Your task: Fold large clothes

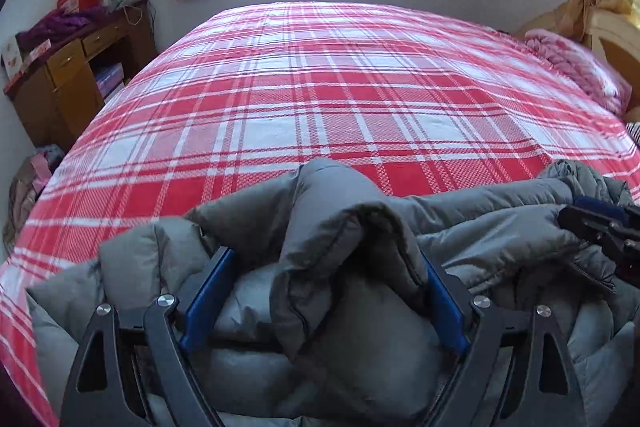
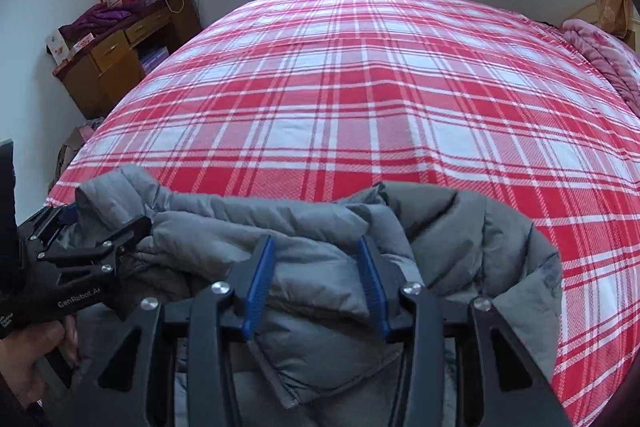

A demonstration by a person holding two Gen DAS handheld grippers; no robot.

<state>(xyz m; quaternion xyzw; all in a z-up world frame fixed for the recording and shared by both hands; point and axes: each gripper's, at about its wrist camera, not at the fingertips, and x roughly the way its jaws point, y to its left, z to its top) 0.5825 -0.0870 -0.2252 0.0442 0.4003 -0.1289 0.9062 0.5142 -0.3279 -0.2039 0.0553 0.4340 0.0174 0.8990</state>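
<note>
The left claw (image 1: 326,291) stood wide, its blue pads (image 1: 208,291) on either side of a raised ridge of the jacket (image 1: 352,227); whether the pads pressed on the padding could not be told, since the fabric bulged over them. The right claw (image 2: 316,283) stood half open, astride another puffy fold, with the pads apparently not pressing on it, so it counted as released. The grey quilted jacket lay bunched along the near edge of the bed (image 1: 320,87), on the red plaid sheet, reaching toward the near right corner. A hand (image 2: 28,359) gripped the left tool's handle at the left of the right wrist view.

Judged step: early in the fold, with both claws seeking a purchase on the top edge of the bundle. The next move called for both claws to clamp on thin seams rather than thick padding, then lift and spread the jacket flat toward the middle of the bed.
</note>
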